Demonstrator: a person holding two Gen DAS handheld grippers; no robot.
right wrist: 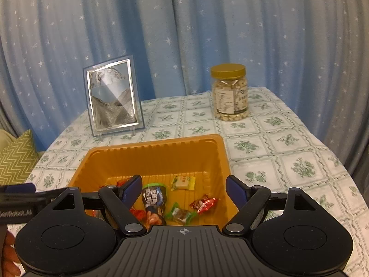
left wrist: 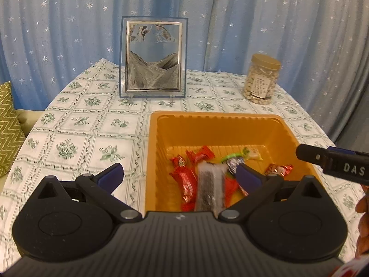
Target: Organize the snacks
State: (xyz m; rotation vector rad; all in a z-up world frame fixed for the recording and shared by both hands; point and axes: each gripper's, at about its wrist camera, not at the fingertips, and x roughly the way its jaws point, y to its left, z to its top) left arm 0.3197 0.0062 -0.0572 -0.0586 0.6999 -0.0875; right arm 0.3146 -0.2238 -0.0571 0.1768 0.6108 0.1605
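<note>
An orange plastic tray [left wrist: 221,124] [right wrist: 152,152] sits on the tablecloth and holds several wrapped snacks: red packets [left wrist: 186,180], a clear packet with dark contents [left wrist: 211,187], a dark pouch [right wrist: 154,199], a yellow candy [right wrist: 183,183], a green-wrapped candy [right wrist: 181,214] and a red candy [right wrist: 204,204]. My left gripper [left wrist: 180,175] is open and empty, its right finger over the tray, its left finger over the cloth. My right gripper [right wrist: 183,190] is open and empty above the tray's near side. The right gripper's finger shows in the left wrist view [left wrist: 332,161].
A glass sand-art frame [left wrist: 153,57] [right wrist: 114,99] stands at the back of the table. A gold-lidded jar of nuts [left wrist: 261,79] [right wrist: 230,92] stands at the back right. A green zigzag cushion [left wrist: 8,124] lies off the left edge. A blue star curtain hangs behind.
</note>
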